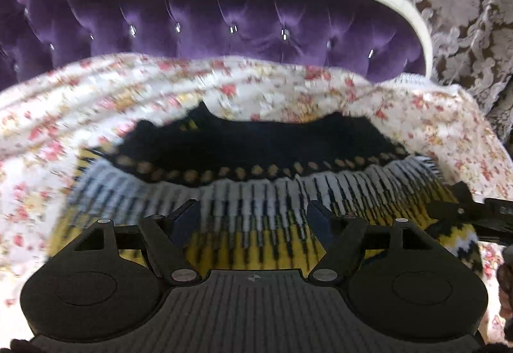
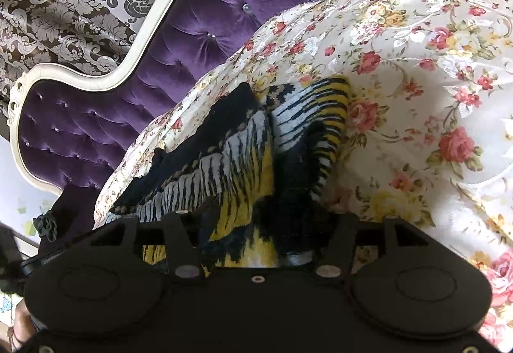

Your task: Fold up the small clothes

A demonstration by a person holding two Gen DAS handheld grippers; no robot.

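A small knitted sweater (image 1: 256, 147) in black, white and yellow lies spread on a floral bedspread (image 1: 96, 103). My left gripper (image 1: 253, 215) hovers over its striped near part, jaws wide apart and nothing pressed between them. The tip of my right gripper (image 1: 461, 212) shows at the sweater's right end. In the right wrist view the sweater (image 2: 237, 154) is folded over on itself, and a bunched part of it lies between the spread jaws of my right gripper (image 2: 266, 215). The pads do not visibly pinch it.
A purple tufted headboard (image 1: 224, 19) with a cream frame rises behind the bed (image 2: 192, 48). Brown damask curtains (image 1: 465, 0) hang beyond it. The floral bedspread (image 2: 416, 96) stretches wide to the right of the sweater.
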